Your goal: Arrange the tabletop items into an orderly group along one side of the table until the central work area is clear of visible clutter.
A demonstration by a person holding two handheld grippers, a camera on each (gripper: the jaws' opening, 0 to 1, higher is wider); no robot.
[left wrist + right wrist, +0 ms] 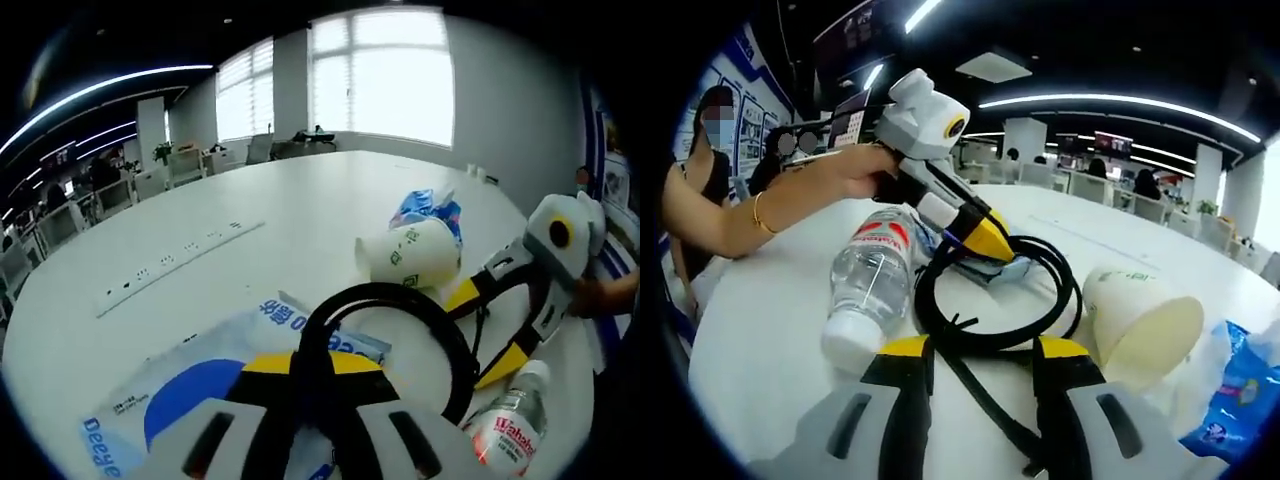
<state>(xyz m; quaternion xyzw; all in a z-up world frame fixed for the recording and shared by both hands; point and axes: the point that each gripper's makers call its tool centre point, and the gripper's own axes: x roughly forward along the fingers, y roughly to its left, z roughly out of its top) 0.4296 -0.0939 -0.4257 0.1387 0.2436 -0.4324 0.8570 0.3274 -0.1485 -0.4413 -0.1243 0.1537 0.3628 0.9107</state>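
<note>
A black cable loop [395,300] [1000,300] lies on the white table [300,200]. My left gripper [310,365] [990,240] is shut on the near side of the loop; a hand [850,170] holds it. My right gripper [985,350] [470,340] stands open, its yellow-tipped jaws on either side of the loop's opposite edge. A paper cup [415,255] [1140,320] lies on its side beside the cable. A water bottle [510,425] [870,280] lies flat next to it. A blue packet [430,205] [1240,400] sits behind the cup.
A blue and white plastic bag [200,380] lies flat under the left gripper. A white power strip [180,265] runs across the table's middle. A person [700,170] sits at the table's edge. Office desks and chairs [150,180] stand beyond the table.
</note>
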